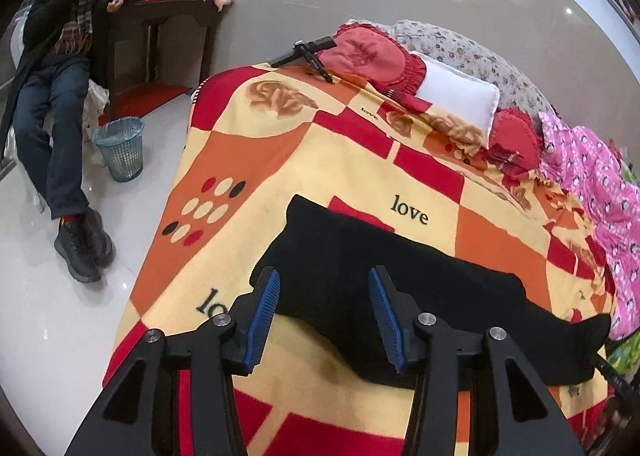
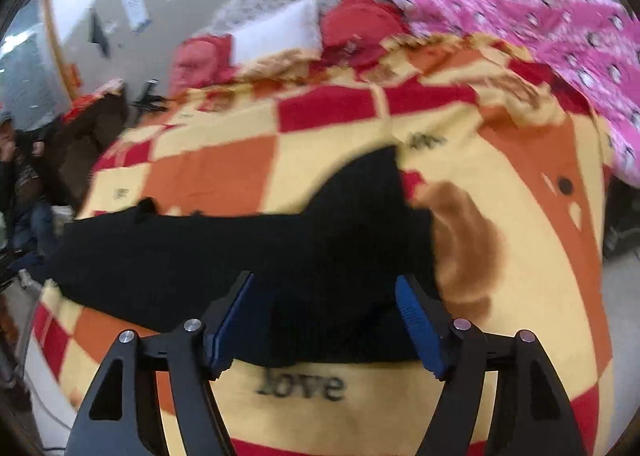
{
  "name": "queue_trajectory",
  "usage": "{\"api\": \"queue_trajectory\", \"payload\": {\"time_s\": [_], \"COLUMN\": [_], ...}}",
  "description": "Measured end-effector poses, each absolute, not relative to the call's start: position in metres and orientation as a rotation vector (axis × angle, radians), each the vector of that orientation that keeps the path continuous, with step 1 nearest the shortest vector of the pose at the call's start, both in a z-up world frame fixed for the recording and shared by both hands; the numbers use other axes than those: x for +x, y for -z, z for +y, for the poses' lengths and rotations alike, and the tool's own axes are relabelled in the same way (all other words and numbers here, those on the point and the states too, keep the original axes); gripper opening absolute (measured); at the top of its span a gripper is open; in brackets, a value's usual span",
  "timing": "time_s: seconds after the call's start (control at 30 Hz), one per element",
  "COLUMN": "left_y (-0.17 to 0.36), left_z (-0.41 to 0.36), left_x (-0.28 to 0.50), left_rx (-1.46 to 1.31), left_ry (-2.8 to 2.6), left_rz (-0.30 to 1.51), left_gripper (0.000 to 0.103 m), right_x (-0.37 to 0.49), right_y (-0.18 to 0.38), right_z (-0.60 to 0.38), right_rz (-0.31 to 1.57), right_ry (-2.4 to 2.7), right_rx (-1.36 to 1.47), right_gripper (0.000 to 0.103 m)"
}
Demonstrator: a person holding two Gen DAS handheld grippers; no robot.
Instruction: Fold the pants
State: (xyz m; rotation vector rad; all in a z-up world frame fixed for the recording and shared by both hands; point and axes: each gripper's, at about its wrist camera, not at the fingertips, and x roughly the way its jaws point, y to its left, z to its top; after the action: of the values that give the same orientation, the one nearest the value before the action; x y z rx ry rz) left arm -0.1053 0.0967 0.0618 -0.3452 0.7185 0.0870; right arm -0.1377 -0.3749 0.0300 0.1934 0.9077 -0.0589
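Black pants [image 1: 400, 288] spread flat on the patterned blanket [image 1: 248, 135], lower centre of the left wrist view, long axis running from left of centre down toward the lower right edge. Left gripper [image 1: 324, 316] parted about halfway, blue pads [image 1: 262, 320] clear of the cloth, nothing held — pants just ahead of and below the fingertips, one cloth end lying between the two fingers as framed. Right gripper [image 2: 326, 320] spread wider, also empty, pads apart over the near edge of the pants [image 2: 240, 252]; this view blurred, long axis here running roughly left to right across mid frame, a flap poking up toward centre top. Fold state hard to read: looks partly doubled, not certain. Both grippers hanging over the cloth, each near a different end; neither clearly nearer. Likely next grab: near hem, then carry along the long axis. White pillow [image 1: 456, 95] and red cushions upper right, pink quilt [image 1: 600, 183] at right edge, seated person [image 1: 60, 95] and waste bin [image 1: 120, 147] at left, well apart from the pants.
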Motion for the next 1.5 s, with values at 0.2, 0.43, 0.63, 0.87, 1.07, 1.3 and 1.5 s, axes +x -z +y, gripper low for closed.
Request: {"api": "queue_trajectory", "payload": {"time_s": [0.2,0.43,0.63,0.87,1.07,1.3,1.5], "left_y": [-0.055,-0.061,-0.062,-0.041,-0.053,-0.038,-0.019], "left_z": [0.097,0.091,0.087,0.087,0.09,0.063,0.053], "left_x": [-0.096,-0.088,-0.09,-0.078,-0.075,-0.06,-0.04], "left_rx": [-0.349,-0.335,-0.318,-0.321,-0.326,-0.255,-0.165], "left_ry": [-0.08,-0.06,-0.07,-0.084,-0.091,-0.044,-0.074], "left_rz": [0.756,0.766,0.729,0.794,0.75,0.782,0.796], "left_gripper": [0.047,0.047,0.05,0.05,0.05,0.05,0.05], "right_x": [-0.145,-0.107,-0.124,-0.103,-0.115,-0.091,-0.07], "right_y": [-0.04,-0.028,-0.053,-0.019,-0.059,-0.06,-0.036], "right_z": [-0.397,-0.391,-0.375,-0.379,-0.359,-0.258,-0.154], "right_rz": [0.852,0.896,0.88,0.989,0.884,0.851,0.895], "right_ry": [0.094,-0.012,0.04,0.269,0.224,-0.211,-0.425], "right_rx": [0.237,0.222,0.083,-0.043,-0.02,0.065,-0.026], "right_gripper": [0.075,0.015,0.019,0.051,0.068,0.07,0.067]}}
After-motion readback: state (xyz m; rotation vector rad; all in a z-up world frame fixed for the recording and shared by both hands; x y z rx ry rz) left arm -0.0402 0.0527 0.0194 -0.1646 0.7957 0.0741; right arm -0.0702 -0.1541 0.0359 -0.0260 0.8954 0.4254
